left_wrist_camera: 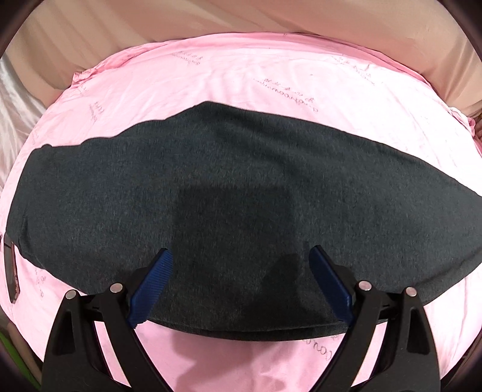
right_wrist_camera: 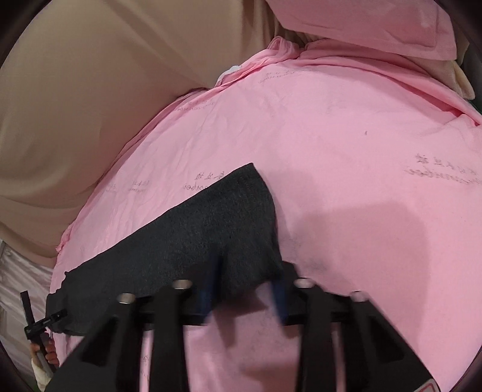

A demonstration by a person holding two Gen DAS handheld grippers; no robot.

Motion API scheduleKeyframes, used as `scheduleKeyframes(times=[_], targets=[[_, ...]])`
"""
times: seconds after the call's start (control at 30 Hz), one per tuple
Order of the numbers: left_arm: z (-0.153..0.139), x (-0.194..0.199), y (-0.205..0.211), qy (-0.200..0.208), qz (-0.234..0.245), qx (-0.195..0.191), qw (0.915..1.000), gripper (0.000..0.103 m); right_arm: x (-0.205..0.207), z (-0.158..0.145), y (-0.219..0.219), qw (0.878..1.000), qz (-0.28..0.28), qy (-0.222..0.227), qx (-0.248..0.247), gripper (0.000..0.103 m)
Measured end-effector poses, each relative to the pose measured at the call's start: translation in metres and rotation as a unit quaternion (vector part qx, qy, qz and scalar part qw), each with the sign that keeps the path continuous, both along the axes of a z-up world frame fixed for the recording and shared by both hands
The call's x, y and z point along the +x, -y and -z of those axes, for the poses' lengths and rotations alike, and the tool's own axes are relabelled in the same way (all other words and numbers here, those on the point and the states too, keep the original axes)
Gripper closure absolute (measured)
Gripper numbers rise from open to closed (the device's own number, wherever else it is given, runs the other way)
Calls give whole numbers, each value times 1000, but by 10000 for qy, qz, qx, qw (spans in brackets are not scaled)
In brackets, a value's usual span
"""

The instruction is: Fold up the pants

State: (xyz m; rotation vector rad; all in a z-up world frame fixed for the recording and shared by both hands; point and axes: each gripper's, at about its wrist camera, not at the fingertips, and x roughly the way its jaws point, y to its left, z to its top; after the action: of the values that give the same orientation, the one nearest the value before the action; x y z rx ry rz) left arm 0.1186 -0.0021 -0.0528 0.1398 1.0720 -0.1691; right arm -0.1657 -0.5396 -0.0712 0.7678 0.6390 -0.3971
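Observation:
Dark grey pants (left_wrist_camera: 241, 187) lie flat across a pink printed sheet (left_wrist_camera: 211, 81), stretching from left to right in the left wrist view. My left gripper (left_wrist_camera: 244, 256) hovers over their near edge, its blue pads (left_wrist_camera: 156, 280) spread wide with nothing pinched. In the blurred right wrist view, one end of the pants (right_wrist_camera: 211, 229) reaches down to my right gripper (right_wrist_camera: 247, 270). Its jaws stand narrow, and a bunch of the cloth's end fills the gap between the blue pads (right_wrist_camera: 208, 292). The cloth covers the fingertips.
Beige fabric (right_wrist_camera: 75, 105) borders the sheet at the far side and left. A pink pillow (right_wrist_camera: 376, 24) lies at the top right. A dark flat object (left_wrist_camera: 10, 268) sits by the sheet's left edge. A hand (right_wrist_camera: 49, 355) with a black tool shows at the lower left.

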Motion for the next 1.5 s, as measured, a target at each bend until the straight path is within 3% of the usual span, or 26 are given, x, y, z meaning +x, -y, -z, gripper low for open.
scheduleKeyframes(times=[0.1, 0.2, 0.3, 0.43, 0.5, 0.57, 0.6, 0.63, 0.7, 0.77, 0.83, 0.9, 1.03, 1.13, 1.17, 1.2, 1.33, 1.43, 1.5], targets=[[2, -1, -6, -10, -25, -3, 10000, 13, -14, -13, -7, 9989, 191, 401, -139, 92], [11, 1, -10, -100, 24, 102, 9999, 13, -10, 9, -2, 9995, 314, 18, 51, 93], [14, -3, -13, -57, 120, 74, 9999, 10, -10, 10, -3, 9992, 387, 30, 70, 93], [13, -12, -20, -114, 243, -1, 9996, 10, -6, -1, -24, 9946, 714, -382, -652, 89], [7, -20, -30, -127, 252, -178, 9994, 10, -10, -28, -61, 9784, 1092, -486, -1687, 81], [-3, -28, -41, -65, 183, -391, 9990, 10, 1, -54, -110, 9682, 560, -404, -2406, 76], [-9, -32, -46, 19, 107, -417, 9991, 10, 15, -65, -145, 9637, -67, -293, -2651, 63], [-17, -36, -52, 175, 22, -415, 9990, 10, 29, -71, -173, 9586, -604, -214, -2774, 59], [-34, -43, -64, 477, -85, -511, 9975, 10, 65, -73, -233, 9404, -1780, -169, -2893, 57], [-43, -45, -71, 579, -125, -673, 9960, 10, 107, -65, -302, 9129, -3033, -61, -2729, 57], [-49, -46, -78, 649, -198, -790, 9946, 10, 141, -57, -356, 8873, -3779, 43, -2644, 59], [-53, -47, -84, 675, -239, -873, 9936, 10, 177, -46, -400, 8633, -4308, 18, -2630, 59], [-58, -52, -97, 746, -249, -909, 9927, 10, 227, -19, -449, 8378, -4845, -340, -2493, 60], [-58, -53, -106, 751, -238, -923, 9926, 9, 251, 1, -455, 8321, -4979, -632, -2360, 72], [-56, -52, -108, 738, -237, -932, 9926, 9, 254, 4, -456, 8314, -5014, -664, -2301, 89], [-56, -51, -111, 723, -247, -946, 9926, 9, 254, 4, -463, 8300, -5050, -642, -2279, 95], [-46, -45, -118, 596, -287, -1090, 9918, 9, 230, -3, -468, 8163, -5213, -575, -2420, 98], [-37, -39, -110, 473, -256, -1074, 9928, 9, 231, 7, -457, 8251, -5160, -545, -2236, 100], [-28, -33, -100, 347, -181, -1049, 9937, 9, 222, -4, -446, 8391, -4977, -539, -2128, 93]])
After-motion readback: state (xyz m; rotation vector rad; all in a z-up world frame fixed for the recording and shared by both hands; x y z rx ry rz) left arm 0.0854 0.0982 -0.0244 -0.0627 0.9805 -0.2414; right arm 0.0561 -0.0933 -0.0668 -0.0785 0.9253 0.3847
